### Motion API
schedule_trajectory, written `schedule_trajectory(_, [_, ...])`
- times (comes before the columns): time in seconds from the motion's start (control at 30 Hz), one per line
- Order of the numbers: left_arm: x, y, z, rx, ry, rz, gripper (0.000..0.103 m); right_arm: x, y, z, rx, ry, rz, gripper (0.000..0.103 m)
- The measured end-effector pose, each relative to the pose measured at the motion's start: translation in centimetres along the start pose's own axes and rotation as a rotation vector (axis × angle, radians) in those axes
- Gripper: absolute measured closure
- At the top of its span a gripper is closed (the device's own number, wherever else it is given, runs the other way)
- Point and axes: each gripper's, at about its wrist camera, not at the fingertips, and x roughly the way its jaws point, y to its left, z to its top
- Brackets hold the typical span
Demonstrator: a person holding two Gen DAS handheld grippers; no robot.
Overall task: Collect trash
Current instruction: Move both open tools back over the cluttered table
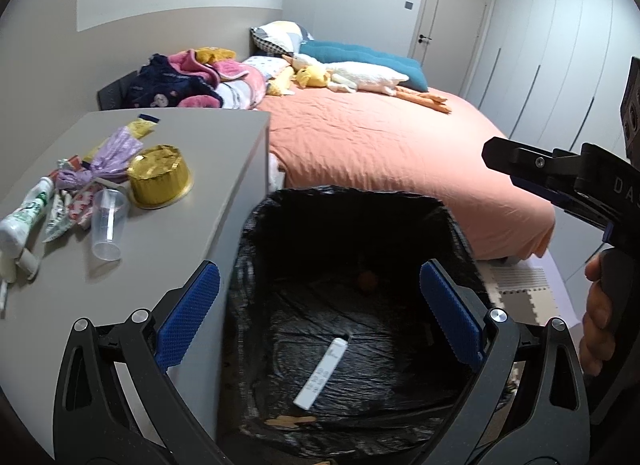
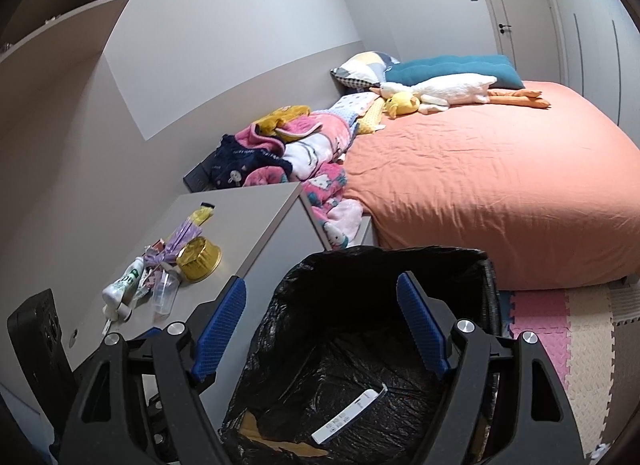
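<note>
I have both grippers above the bin [image 1: 256, 233], lined with a black bag and set against the tabletop [image 1: 192, 233] so each drop is short. The left gripper [image 1: 320, 313] has its fingers wide apart, holding nothing; the right gripper [image 2: 322, 329] likewise. A white strip [image 1: 322, 373] lies on the bag's floor. Remaining trash sits clustered on the left of the tabletop: gold foil cup [image 1: 160, 181], clear plastic cup [image 1: 107, 229], white tube [image 1: 24, 217], purple wrapper [image 1: 108, 161]. I judge the plastic cup the nearest pick.

Ahead-left of the left gripper, the grey table [image 1: 168, 201] carries a gold foil tub [image 1: 160, 176], clear plastic cup [image 1: 107, 225], purple wrapper [image 1: 108, 161] and white tube [image 1: 24, 217].
</note>
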Motion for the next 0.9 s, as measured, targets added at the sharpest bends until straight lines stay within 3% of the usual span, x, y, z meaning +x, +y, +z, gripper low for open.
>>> schedule_trajectory(0.9, [-3.7,11.8,0.5,-0.147,-0.044,0.136,0.006,6.9,11.2,0.2,-0.13,0.102,0.117,0.025])
